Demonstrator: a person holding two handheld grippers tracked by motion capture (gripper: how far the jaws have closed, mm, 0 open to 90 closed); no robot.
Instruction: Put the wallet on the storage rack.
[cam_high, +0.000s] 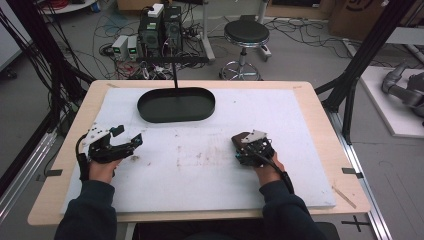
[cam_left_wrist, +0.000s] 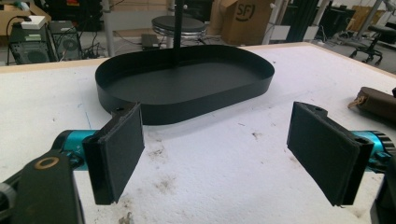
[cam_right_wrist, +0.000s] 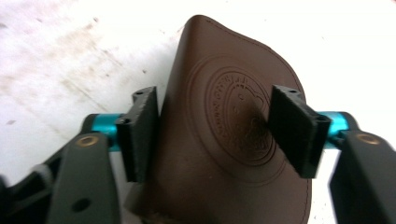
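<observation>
Right hand-held gripper (cam_right_wrist: 212, 135) down over brown pouch (cam_right_wrist: 229, 140) on white table (cam_high: 200, 165), right of centre; jaws straddling the pouch's width, not yet pinching, a sliver of gap at each pad, so open around it; likely lined up across the narrow axis for a side grab. Left hand-held gripper (cam_left_wrist: 229, 149) wide open, empty, parked low at table's left, aimed at black tray (cam_left_wrist: 187, 88); probably on standby, clear of the right's path. Tray at far centre, nothing in it, well apart from pouch; plausible drop target. Pouch lying flat, embossed face up: round seal stamped in the leather, ring of lettering too blurred to read. Cardboard box (cam_left_wrist: 243, 18) behind table, printed "SF".
</observation>
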